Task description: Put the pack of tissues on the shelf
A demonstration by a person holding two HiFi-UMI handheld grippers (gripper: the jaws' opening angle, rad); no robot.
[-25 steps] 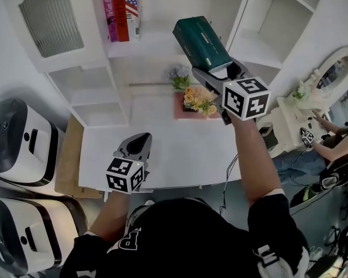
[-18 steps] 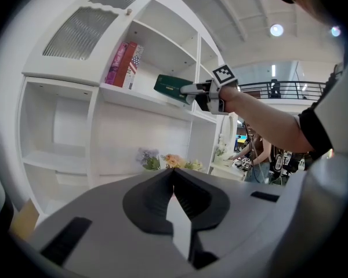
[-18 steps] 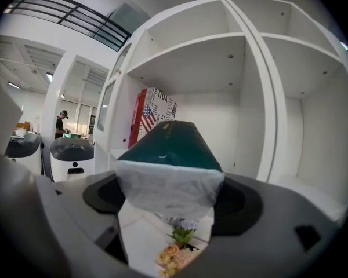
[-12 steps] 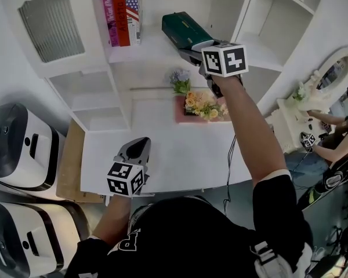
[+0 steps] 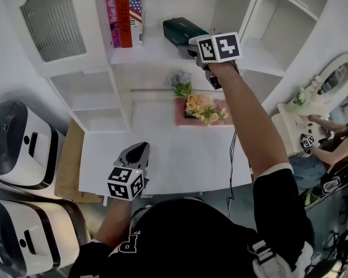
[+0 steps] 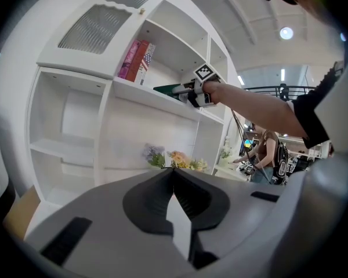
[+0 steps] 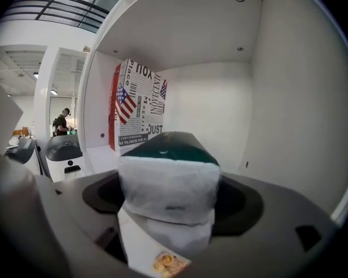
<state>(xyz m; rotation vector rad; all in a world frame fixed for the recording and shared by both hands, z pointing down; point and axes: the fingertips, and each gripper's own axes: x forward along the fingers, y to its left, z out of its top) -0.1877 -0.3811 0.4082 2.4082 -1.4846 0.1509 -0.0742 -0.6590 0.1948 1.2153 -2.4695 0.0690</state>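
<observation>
The dark green pack of tissues (image 5: 181,30) sits at the shelf (image 5: 145,44) level inside the upper cubby, to the right of the books (image 5: 123,13). My right gripper (image 5: 192,42) is shut on its near end. In the right gripper view the pack's white end (image 7: 168,185) fills the space between the jaws, with the books (image 7: 136,106) at the back left. My left gripper (image 5: 137,153) hangs low over the white desk (image 5: 180,149), shut and empty; its closed jaws show in the left gripper view (image 6: 175,181).
A flower arrangement (image 5: 202,106) on a pink tray stands at the desk's back. White cubbies (image 5: 90,94) are at the left, more shelves (image 5: 281,25) at the right. Two white machines (image 5: 20,143) stand on the left. A person sits at the far right (image 5: 336,149).
My right gripper has carried the tissue pack up and forward from above the flowers into the shelf cubby. The left gripper has stayed in place.
</observation>
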